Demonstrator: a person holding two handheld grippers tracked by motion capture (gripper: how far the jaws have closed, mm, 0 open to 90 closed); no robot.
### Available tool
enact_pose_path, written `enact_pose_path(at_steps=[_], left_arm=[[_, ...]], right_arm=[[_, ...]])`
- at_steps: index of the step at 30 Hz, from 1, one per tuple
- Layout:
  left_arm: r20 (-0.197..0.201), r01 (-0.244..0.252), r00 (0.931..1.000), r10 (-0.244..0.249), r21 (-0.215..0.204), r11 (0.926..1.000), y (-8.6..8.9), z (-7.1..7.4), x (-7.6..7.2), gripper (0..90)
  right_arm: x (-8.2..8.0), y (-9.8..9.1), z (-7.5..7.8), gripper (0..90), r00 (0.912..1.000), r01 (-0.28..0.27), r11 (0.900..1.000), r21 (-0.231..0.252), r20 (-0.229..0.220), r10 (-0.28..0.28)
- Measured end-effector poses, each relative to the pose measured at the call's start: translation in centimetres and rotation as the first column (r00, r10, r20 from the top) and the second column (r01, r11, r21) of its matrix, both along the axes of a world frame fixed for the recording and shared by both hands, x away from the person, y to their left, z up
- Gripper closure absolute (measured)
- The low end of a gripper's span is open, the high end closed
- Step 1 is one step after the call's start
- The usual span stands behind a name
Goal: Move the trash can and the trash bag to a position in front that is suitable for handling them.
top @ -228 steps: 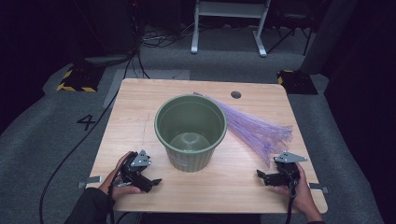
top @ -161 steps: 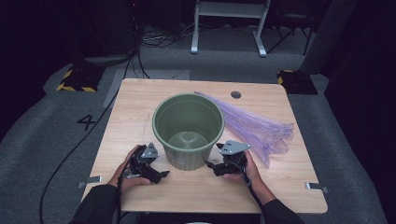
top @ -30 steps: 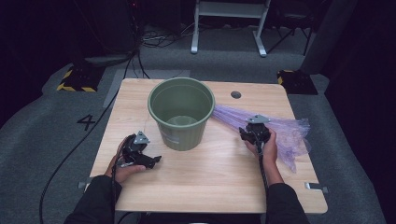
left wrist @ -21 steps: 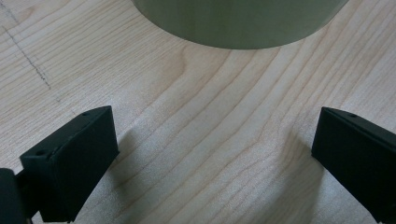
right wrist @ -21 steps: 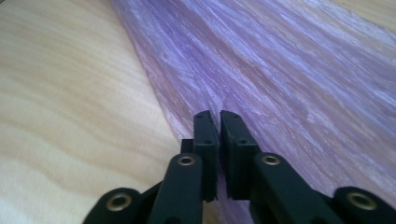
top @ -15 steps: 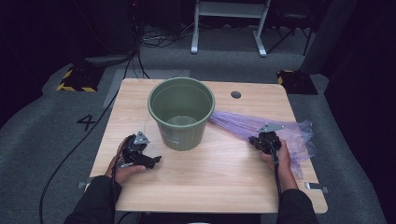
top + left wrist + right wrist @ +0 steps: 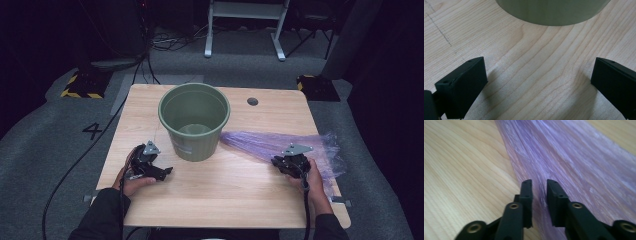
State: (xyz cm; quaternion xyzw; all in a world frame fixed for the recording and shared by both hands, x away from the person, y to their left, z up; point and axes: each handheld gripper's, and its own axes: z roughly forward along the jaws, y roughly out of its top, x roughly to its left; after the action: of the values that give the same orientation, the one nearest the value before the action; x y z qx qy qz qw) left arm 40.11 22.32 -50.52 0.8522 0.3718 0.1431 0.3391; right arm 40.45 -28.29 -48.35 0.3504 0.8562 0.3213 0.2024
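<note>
At far left we find the left gripper (image 7: 161, 172) resting on the table (image 7: 225, 190), its hand (image 7: 131, 176) partly hidden under the grey plate. In the left gripper view its jaws stand wide apart over bare wood with nothing between them; the green bucket (image 7: 552, 11) ahead is cut off by the top edge, so we see just its lower wall. In the high view the bucket (image 7: 194, 120) stands upright at table centre; a pale label on its wall is too small to read. Right of it lies the purple plastic bag (image 7: 280, 145), flat, its narrow end hidden behind the bucket's base. The right gripper (image 7: 280, 164) sits at the bag's near edge. Its jaws have just been opening; a narrow gap shows, the bag (image 7: 574, 162) in it. We cannot tell whether the pads press the film.
</note>
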Motion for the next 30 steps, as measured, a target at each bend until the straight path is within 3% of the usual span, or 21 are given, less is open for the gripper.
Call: enact_pose_path(at_steps=[3, 6, 7, 11, 14, 15, 17, 26, 30], left_arm=[[-0.001, -0.001, 1.0000, 0.001, -0.001, 1.0000, 0.0, 0.0, 0.0, 0.0], [0.000, 0.000, 1.0000, 0.000, -0.001, 1.0000, 0.0, 0.0, 0.0, 0.0], [0.000, -0.001, 1.0000, 0.001, -0.001, 1.0000, 0.0, 0.0, 0.0, 0.0], [0.000, 0.000, 1.0000, 0.000, 0.000, 1.0000, 0.0, 0.0, 0.0, 0.0], [0.000, 0.000, 1.0000, 0.000, -0.004, 1.0000, 0.0, 0.0, -0.1, 0.0], [-0.001, 0.000, 1.0000, 0.000, -0.003, 1.0000, 0.0, 0.0, -0.1, 0.0], [-0.002, 0.003, 1.0000, -0.003, -0.003, 1.0000, 0.0, 0.0, -0.1, 0.0], [-0.001, 0.006, 1.0000, -0.006, -0.003, 1.0000, 0.0, 0.0, -0.1, 0.0], [-0.002, 0.006, 1.0000, -0.006, -0.003, 1.0000, 0.0, 0.0, -0.1, 0.0]], right_arm=[[-0.3, 0.3, 0.9, 60.3, 0.9998, 0.007, 0.9991, 0.041, 0.019, -0.008], [-0.3, 1.0, 2.1, 54.0, 0.9951, 0.052, 0.9906, 0.126, 0.076, -0.062], [-0.2, 1.4, 2.4, 51.6, 0.9914, 0.071, 0.9892, 0.129, 0.100, -0.084], [0.9, 3.0, 2.5, 54.5, 0.9823, 0.129, 0.9822, 0.136, 0.118, -0.146], [1.7, 4.1, 1.7, 69.4, 0.9793, 0.156, 0.9828, 0.099, 0.115, -0.167], [2.0, 4.4, 1.1, 76.1, 0.9817, 0.156, 0.9833, 0.094, 0.096, -0.165], [2.4, 4.9, 0.4, 80.0, 0.9893, 0.133, 0.9892, 0.062, 0.052, -0.136], [2.9, 5.6, -1.1, 89.2, 0.9986, 0.052, 0.9963, 0.068, -0.009, -0.052], [2.5, 5.4, -1.1, 90.0, 0.9998, 0.004, 0.9982, 0.060, -0.020, -0.003]])
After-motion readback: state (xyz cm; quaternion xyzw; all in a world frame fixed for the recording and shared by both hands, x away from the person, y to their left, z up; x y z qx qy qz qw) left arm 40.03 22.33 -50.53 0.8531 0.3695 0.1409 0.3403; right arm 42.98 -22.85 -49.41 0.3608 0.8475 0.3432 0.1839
